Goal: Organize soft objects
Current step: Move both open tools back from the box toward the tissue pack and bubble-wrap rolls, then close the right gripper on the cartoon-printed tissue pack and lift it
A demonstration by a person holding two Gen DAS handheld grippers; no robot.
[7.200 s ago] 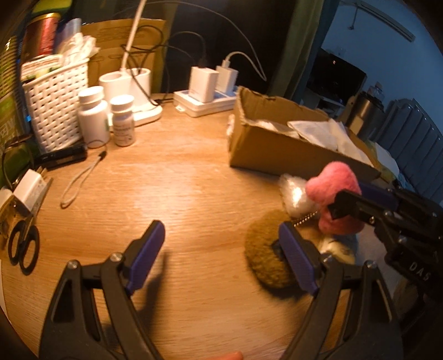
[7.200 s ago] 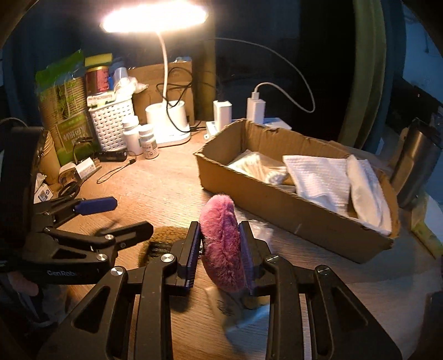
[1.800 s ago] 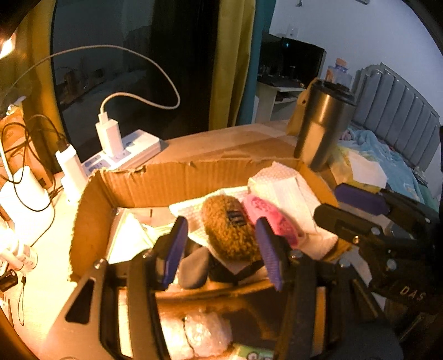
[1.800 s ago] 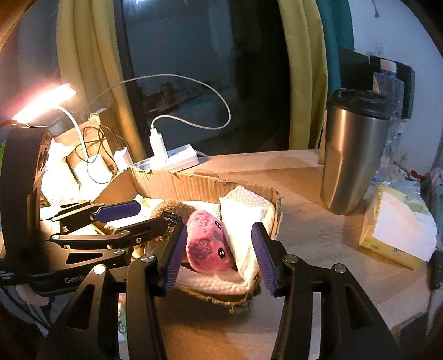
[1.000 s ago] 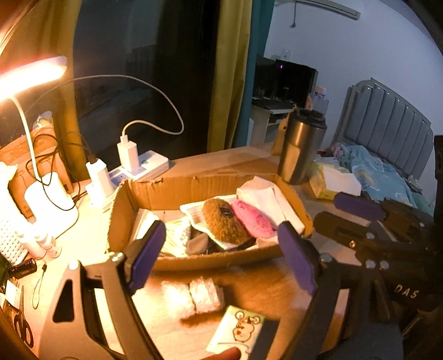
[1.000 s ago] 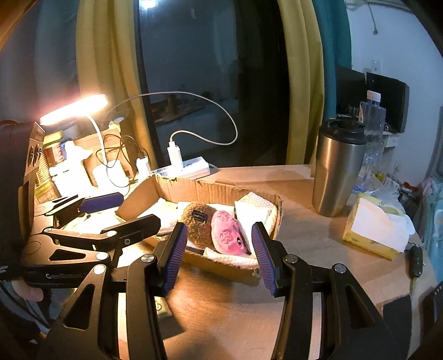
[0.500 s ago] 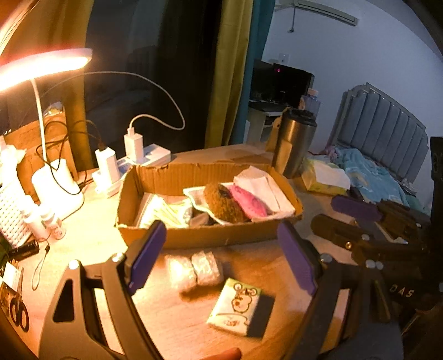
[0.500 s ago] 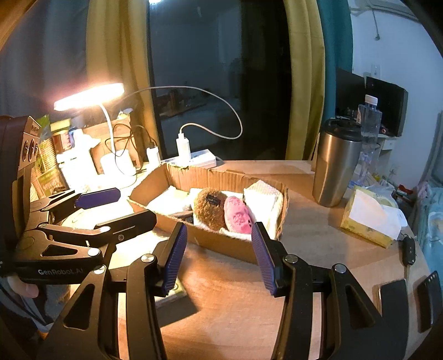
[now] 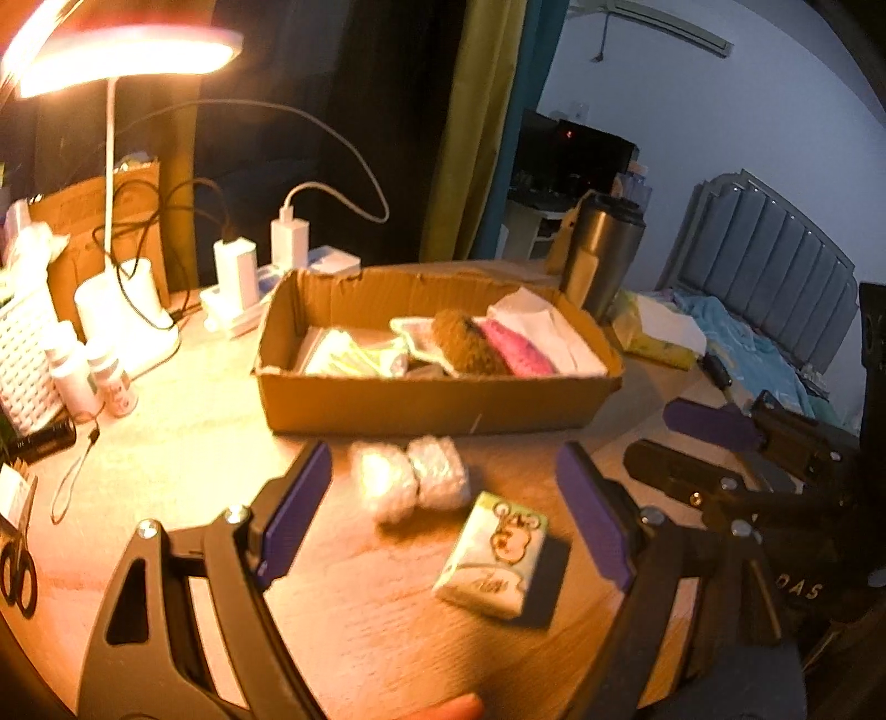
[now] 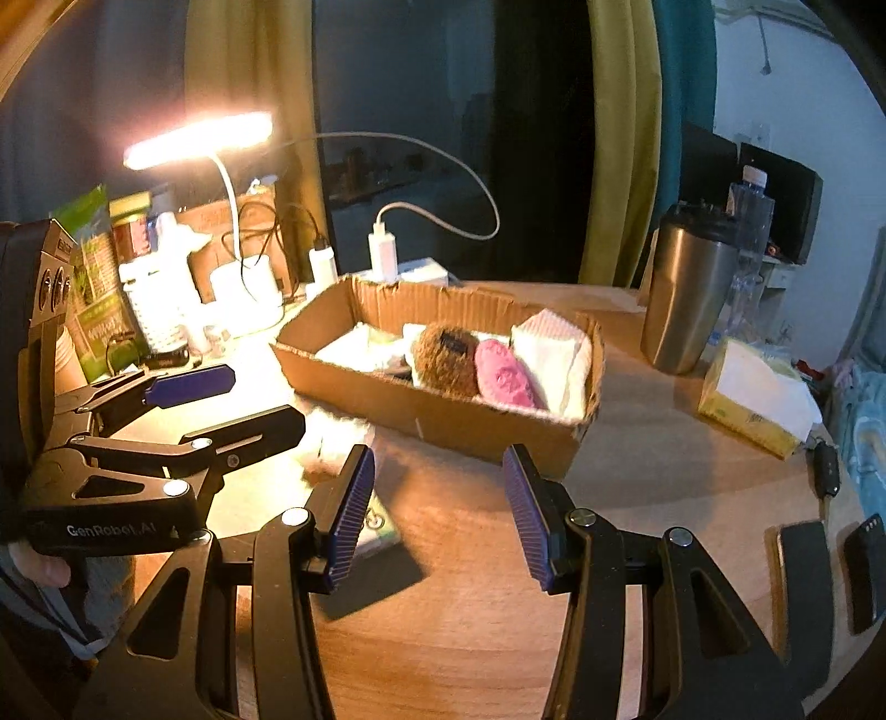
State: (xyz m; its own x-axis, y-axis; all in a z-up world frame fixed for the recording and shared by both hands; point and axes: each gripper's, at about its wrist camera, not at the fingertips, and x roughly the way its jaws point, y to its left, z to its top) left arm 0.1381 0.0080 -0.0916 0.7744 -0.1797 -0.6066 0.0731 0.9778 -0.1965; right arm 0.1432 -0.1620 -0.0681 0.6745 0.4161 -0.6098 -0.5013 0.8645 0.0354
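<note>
Lamp point(image 9: 127, 52) lit at far left of desk point(image 9: 183, 437). Left hand-held gripper point(image 9: 443, 515) spread, nothing between pads, above white bundle point(image 9: 410, 482) and tissue pack point(image 9: 493, 554) lying just in front of box point(image 9: 432, 404). Inside box: brown plush point(image 10: 446, 360) touching pink plush point(image 10: 504, 382), white cloth point(image 10: 554, 349) on right. Right hand-held gripper point(image 10: 437, 515) spread, empty, over bare desk. Steel tumbler point(image 10: 686, 299) right of box.

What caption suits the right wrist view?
Open right tongs hover over the table, facing a cardboard box holding brown and pink plush toys.
</note>
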